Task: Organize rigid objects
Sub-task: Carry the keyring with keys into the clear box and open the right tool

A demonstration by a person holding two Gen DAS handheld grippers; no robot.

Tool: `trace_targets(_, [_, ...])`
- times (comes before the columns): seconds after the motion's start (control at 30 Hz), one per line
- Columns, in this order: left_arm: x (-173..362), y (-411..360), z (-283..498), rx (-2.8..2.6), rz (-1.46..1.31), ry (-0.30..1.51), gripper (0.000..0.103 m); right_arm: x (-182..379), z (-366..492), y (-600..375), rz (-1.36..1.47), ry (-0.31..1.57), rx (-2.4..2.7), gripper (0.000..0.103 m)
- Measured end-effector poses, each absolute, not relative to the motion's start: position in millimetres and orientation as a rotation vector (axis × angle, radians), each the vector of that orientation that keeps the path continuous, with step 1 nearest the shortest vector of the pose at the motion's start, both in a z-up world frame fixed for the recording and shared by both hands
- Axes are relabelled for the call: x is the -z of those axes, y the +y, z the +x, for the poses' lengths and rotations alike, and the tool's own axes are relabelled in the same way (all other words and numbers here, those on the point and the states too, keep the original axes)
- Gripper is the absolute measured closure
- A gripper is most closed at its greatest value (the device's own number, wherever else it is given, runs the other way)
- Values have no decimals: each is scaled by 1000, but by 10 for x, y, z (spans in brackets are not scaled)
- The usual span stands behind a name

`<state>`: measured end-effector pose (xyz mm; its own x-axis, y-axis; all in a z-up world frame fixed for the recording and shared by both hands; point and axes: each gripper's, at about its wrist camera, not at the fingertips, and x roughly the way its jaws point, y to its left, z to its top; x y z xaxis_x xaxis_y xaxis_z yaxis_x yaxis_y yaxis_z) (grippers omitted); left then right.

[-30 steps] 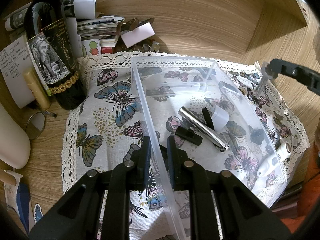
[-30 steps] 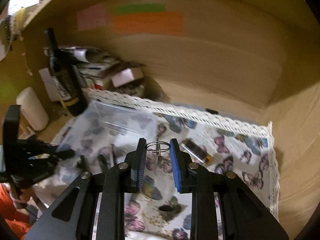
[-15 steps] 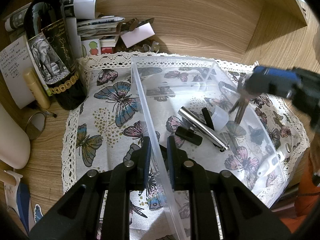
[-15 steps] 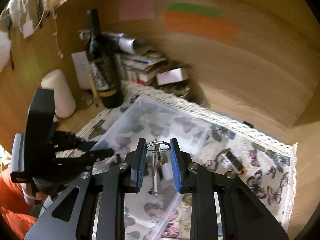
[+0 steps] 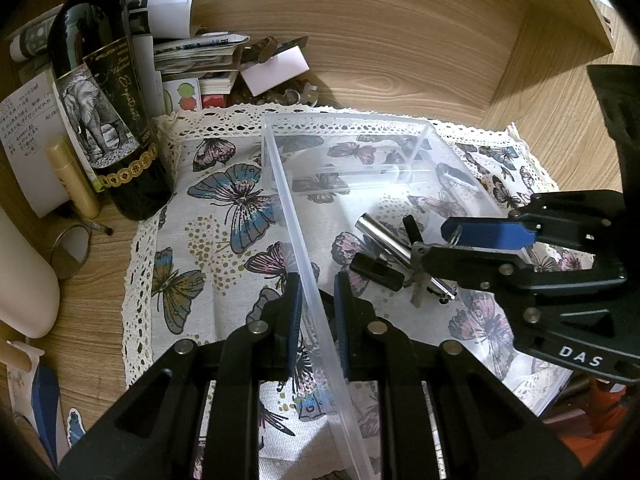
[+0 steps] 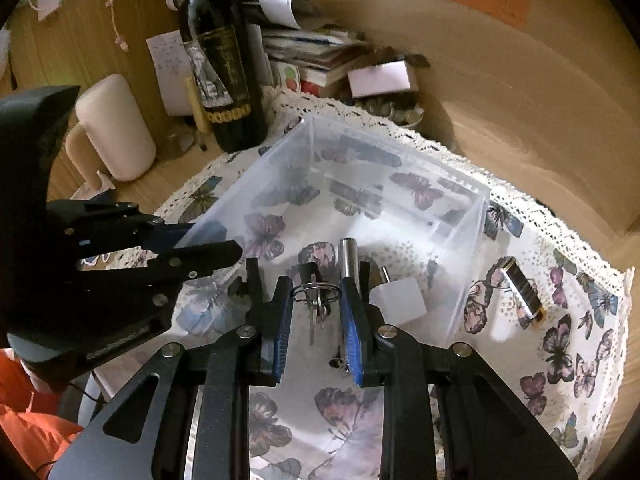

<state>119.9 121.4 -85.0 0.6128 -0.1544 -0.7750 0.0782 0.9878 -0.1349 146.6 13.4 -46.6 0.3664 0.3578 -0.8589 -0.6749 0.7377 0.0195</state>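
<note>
A clear plastic box [image 5: 280, 184] [image 6: 472, 240] stands on a butterfly cloth. My left gripper [image 5: 316, 292] is shut on the box's near left wall. My right gripper [image 6: 316, 292] is shut on a metal key ring [image 6: 316, 293] with keys hanging below, held over the inside of the box; it also shows in the left wrist view [image 5: 452, 244]. In the box lie a silver tube [image 5: 384, 236] [image 6: 347, 256], a black clip [image 5: 376, 270] and a white cap [image 6: 396, 304].
A dark wine bottle [image 5: 108, 112] [image 6: 224, 72], a stack of papers [image 5: 192, 56] and a white cylinder [image 6: 116, 128] stand at the back left. A black and gold tube [image 6: 520, 292] lies on the cloth right of the box. Wooden walls close the back and right.
My right gripper has carried the key ring from over the cloth on the right to over the inside of the box and lowered it. My left gripper has stayed on the box wall.
</note>
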Motion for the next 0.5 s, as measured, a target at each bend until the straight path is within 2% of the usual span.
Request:
trace_targets(0.17, [850, 1215, 1198, 134, -90, 901, 88, 458, 1501, 114, -358, 1003, -674, 78])
trace_targets(0.3, [850, 1214, 1197, 134, -91, 901, 88, 344, 1505, 42, -338, 959, -650, 67])
trace_targets(0.5, [853, 1215, 1200, 135, -90, 901, 88, 162, 1521, -157, -313, 910, -593, 66])
